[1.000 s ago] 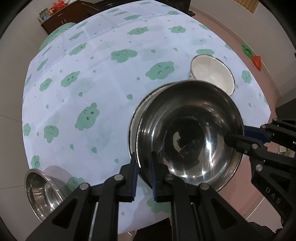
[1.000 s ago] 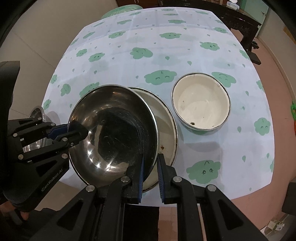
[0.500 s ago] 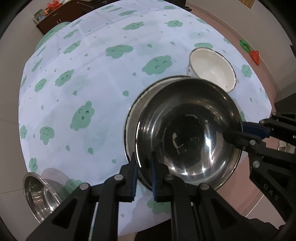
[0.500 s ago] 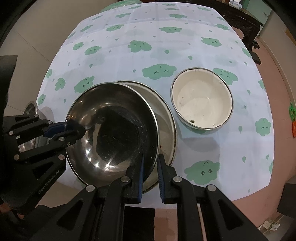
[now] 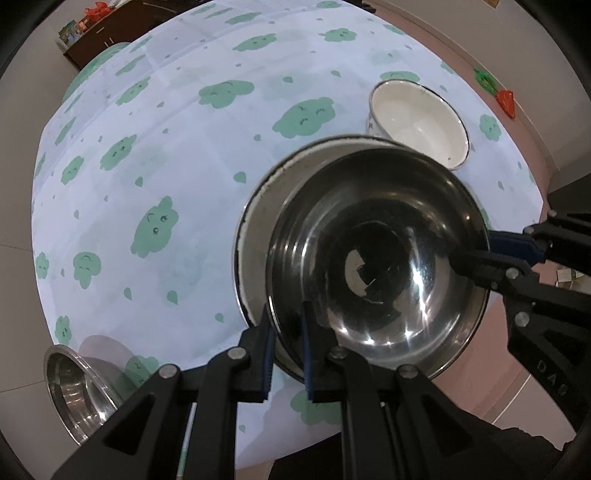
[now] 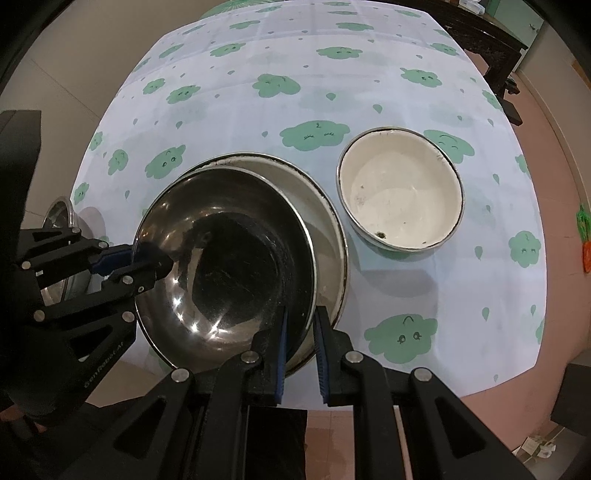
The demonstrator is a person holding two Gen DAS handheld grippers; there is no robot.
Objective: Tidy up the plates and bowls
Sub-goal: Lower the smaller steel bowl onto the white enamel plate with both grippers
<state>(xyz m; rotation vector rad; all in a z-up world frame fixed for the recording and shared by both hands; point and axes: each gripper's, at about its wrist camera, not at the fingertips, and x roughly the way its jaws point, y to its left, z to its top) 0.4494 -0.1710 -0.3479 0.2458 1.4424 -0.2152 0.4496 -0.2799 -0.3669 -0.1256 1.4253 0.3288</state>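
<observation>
A large steel bowl (image 5: 373, 206) (image 6: 229, 229) hangs over a wide white enamel plate (image 5: 258, 229) (image 6: 325, 229) near the table's front edge. I cannot tell whether the two touch. My left gripper (image 5: 288, 325) (image 6: 147, 260) is shut on the bowl's left rim. On the opposite rim my right gripper (image 6: 299, 328) (image 5: 469, 258) is shut as well. A white enamel bowl (image 5: 417, 122) (image 6: 399, 199) stands just right of the plate. At the table's front left edge sits a small steel bowl (image 5: 74, 391) (image 6: 59, 218).
The round table (image 5: 184, 147) (image 6: 295, 74) wears a pale blue cloth with green cloud prints. A dark wooden cabinet (image 5: 99, 26) stands beyond the far side, dark furniture (image 6: 491, 40) at the back right. Pinkish floor (image 6: 554, 147) runs along the right.
Both grippers keep the same hold on the large steel bowl. The view has drifted only slightly over the table.
</observation>
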